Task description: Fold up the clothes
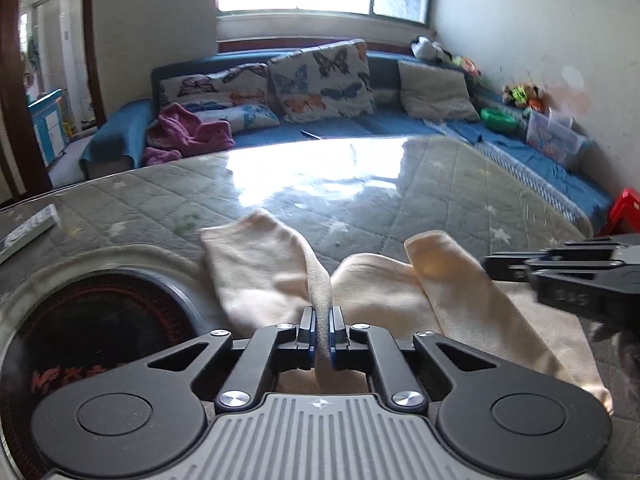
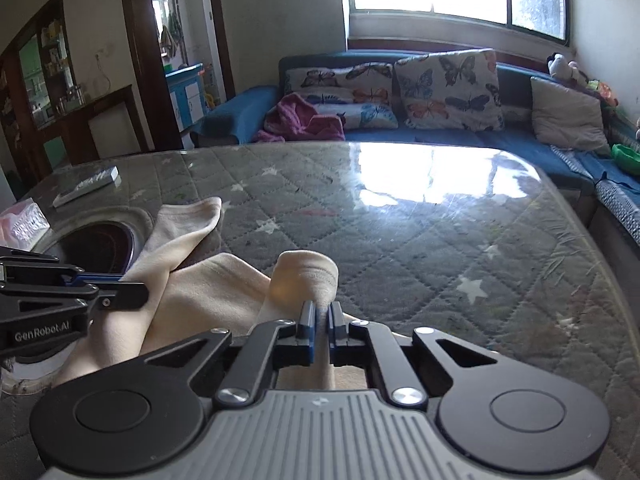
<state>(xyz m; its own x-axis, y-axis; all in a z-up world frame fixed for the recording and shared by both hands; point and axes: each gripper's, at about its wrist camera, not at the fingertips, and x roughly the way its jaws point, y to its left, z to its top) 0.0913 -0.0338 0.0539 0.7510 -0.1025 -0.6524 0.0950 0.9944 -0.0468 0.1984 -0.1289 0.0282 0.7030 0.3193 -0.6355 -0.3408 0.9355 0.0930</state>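
Left gripper (image 1: pixel 322 334) pinched on a fold of cream garment (image 1: pixel 372 284); right gripper (image 2: pixel 319 332) clamped likewise on its other edge. Garment draped across quilted table (image 2: pixel 440 248), beside round inset (image 1: pixel 100 320). Best lifted level, both edges taut, carried forward evenly. Blue sofa (image 2: pixel 460 136) beyond.

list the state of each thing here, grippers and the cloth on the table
left gripper: shut on a lifted fold of the cream garment
right gripper: shut on the other sleeve-like end
cream garment: partly spread, both ends raised off the table
table: covered with a quilted star cloth under a glossy sheet
remote: lying flat
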